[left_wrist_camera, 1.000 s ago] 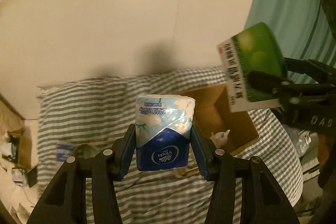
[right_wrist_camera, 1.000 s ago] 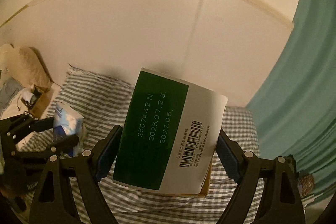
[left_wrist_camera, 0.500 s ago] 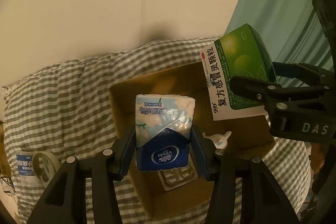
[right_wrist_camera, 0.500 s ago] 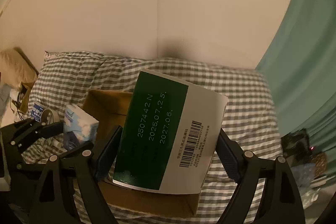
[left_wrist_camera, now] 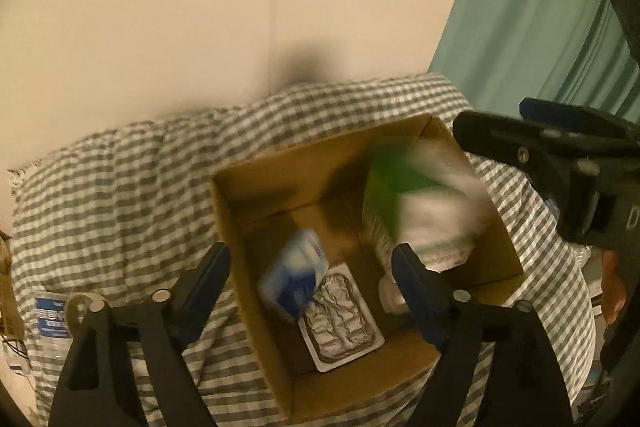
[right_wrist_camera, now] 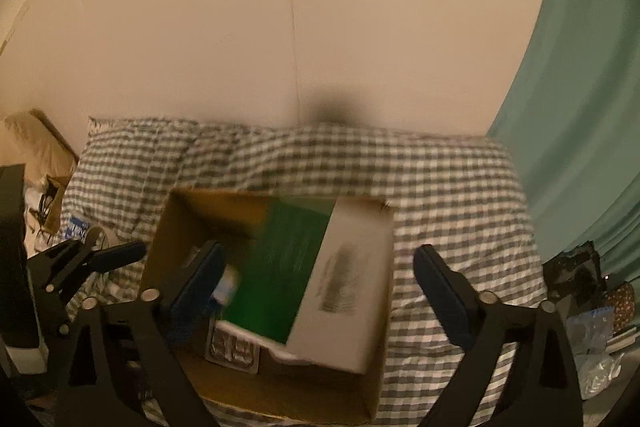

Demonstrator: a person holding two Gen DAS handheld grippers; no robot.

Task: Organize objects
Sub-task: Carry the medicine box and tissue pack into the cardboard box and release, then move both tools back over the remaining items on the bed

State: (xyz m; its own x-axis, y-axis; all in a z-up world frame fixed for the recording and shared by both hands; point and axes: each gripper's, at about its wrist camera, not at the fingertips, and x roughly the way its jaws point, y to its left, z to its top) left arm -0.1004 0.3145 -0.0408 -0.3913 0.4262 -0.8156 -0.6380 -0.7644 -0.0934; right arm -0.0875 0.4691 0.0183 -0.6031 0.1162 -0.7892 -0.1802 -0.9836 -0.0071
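Observation:
An open cardboard box (left_wrist_camera: 256,227) (right_wrist_camera: 168,227) lies on a grey-checked bed cover. My left gripper (left_wrist_camera: 310,277) is open above it; the blue-and-white tissue pack (left_wrist_camera: 294,279) is blurred, loose inside the box. My right gripper (right_wrist_camera: 320,279) is open; the green-and-white medicine box (right_wrist_camera: 312,283) (left_wrist_camera: 416,203) is blurred, loose in the box's right part. A foil blister pack (left_wrist_camera: 340,319) (right_wrist_camera: 232,345) lies on the box floor. The right gripper also shows in the left wrist view, at the right edge, and the left gripper at the left of the right wrist view.
A cream wall (left_wrist_camera: 200,7) stands behind the bed. A teal curtain (left_wrist_camera: 540,7) (right_wrist_camera: 592,107) hangs at the right. A blue-labelled packet and a tape roll (left_wrist_camera: 76,307) lie on the cover to the left. Bags and clutter (right_wrist_camera: 592,327) sit at the right.
Both grippers have opened. The tissue pack and the medicine box have left the jaws and dropped into the cardboard box. Both views have moved closer over the box.

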